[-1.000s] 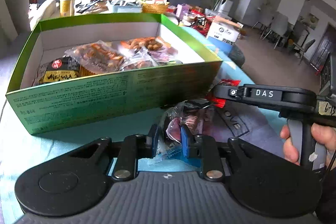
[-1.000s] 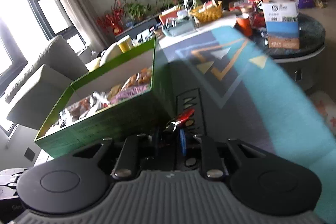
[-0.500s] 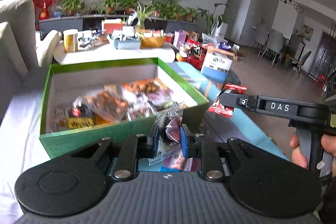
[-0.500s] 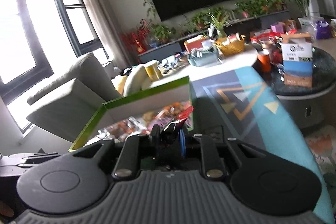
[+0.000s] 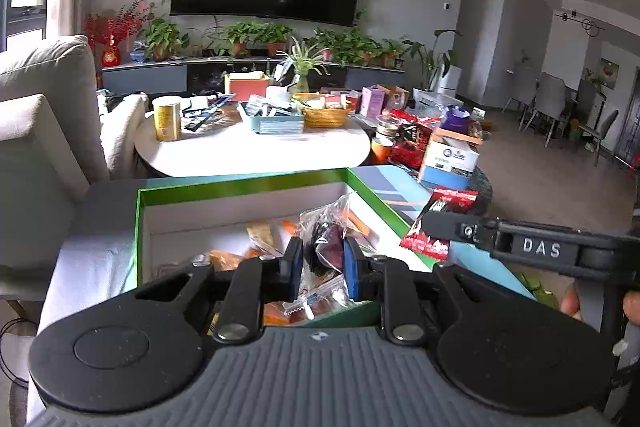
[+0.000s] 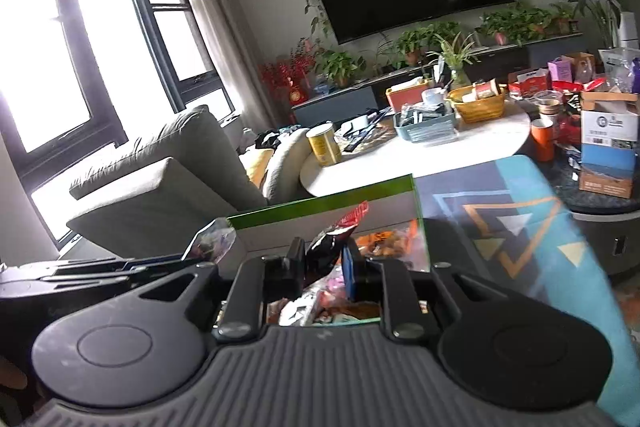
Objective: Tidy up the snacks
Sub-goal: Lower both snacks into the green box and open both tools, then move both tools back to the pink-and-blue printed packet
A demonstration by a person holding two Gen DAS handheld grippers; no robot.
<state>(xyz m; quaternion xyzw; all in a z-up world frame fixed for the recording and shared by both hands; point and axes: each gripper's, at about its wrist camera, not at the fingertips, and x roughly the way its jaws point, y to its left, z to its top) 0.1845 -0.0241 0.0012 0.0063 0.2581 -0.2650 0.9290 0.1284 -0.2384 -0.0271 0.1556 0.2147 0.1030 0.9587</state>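
My left gripper (image 5: 322,261) is shut on a clear snack packet (image 5: 326,247) with dark pieces inside, held over the near part of the green box (image 5: 240,187). The box is white inside and holds several wrapped snacks. My right gripper (image 6: 322,261) is shut on a red and black snack packet (image 6: 332,245), also above the green box (image 6: 320,205). In the left wrist view that same red packet (image 5: 440,223) hangs from the right gripper's fingers (image 5: 448,229) at the box's right rim. In the right wrist view the clear packet (image 6: 212,239) shows at the left.
The box rests on a teal patterned cloth (image 6: 540,227). Behind it stands a white round table (image 5: 256,147) crowded with a yellow can, a tray and a basket. A blue and white carton (image 5: 450,159) sits on a dark side table at right. A grey sofa (image 5: 36,131) flanks the left.
Both grippers rose with their packets from beside the box's front wall to above its opening. The view tilted up, so more of the room and the television shows.
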